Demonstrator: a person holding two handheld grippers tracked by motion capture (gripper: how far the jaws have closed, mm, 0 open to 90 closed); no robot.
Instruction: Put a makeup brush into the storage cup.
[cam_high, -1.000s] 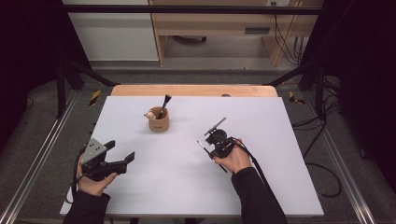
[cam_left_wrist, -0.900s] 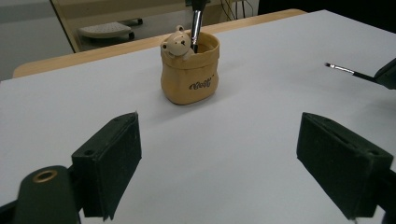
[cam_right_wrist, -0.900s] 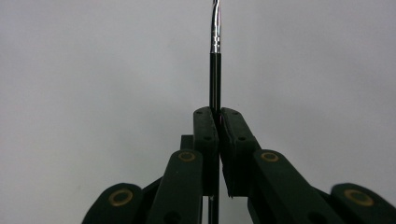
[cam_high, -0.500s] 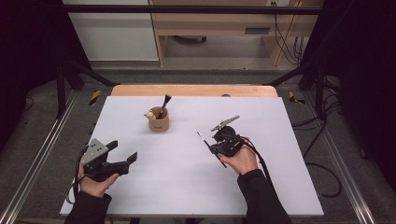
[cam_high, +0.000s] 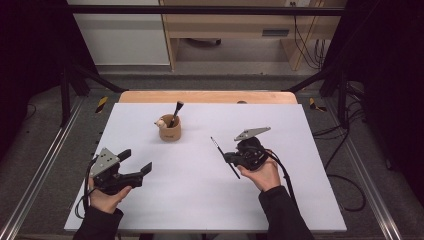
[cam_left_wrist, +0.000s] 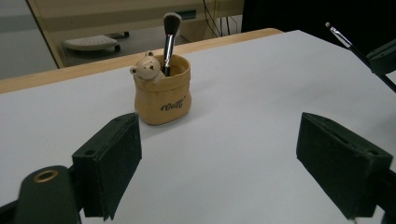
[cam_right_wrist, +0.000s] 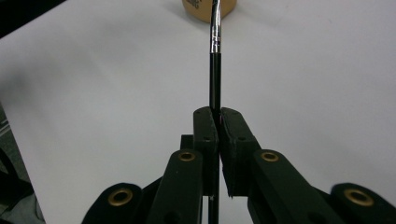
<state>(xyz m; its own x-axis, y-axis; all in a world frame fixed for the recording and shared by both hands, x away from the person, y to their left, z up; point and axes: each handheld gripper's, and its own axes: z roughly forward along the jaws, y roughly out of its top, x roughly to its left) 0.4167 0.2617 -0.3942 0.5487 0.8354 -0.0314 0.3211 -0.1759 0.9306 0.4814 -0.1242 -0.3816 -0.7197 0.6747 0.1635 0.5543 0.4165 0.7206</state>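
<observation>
A: Right gripper (cam_high: 231, 158), and those jaws are pressed tight on a thin black brush (cam_high: 224, 156), pinching it partway along the handle! In the right gripper view the pads (cam_right_wrist: 204, 126) meet hard on the shaft (cam_right_wrist: 214, 79), a silver ferrule farther out.

B: Over on the other side, the left gripper (cam_high: 135, 161) sits low near the front-left of the desk (cam_high: 300, 200), jaws spread wide, nothing between them. You can see the hand (cam_high: 106, 197) wrapped under it, grey plate on top.

A: And from above the brush runs slantwise, one end pointing up and away towards the middle of the desk, the other end down towards the person. The right hand (cam_high: 264, 173) holds it clear of the white surface, right of centre.

B: Look at the left gripper view: a tan cup (cam_left_wrist: 162, 91) with a little bear face on the rim, standing upright straight ahead between the two open pads (cam_left_wrist: 112, 161). A bigger brush (cam_left_wrist: 170, 39) stands in it, bristles up, leaning a touch.

A: That cup (cam_high: 169, 129) is towards the back of the desk, left of centre, well apart from both grippers. In the right gripper view the thin brush points right at it, the tip out of frame.

B: And the thin brush (cam_left_wrist: 355, 49) pokes into the left gripper view at top right, tip up.
</observation>
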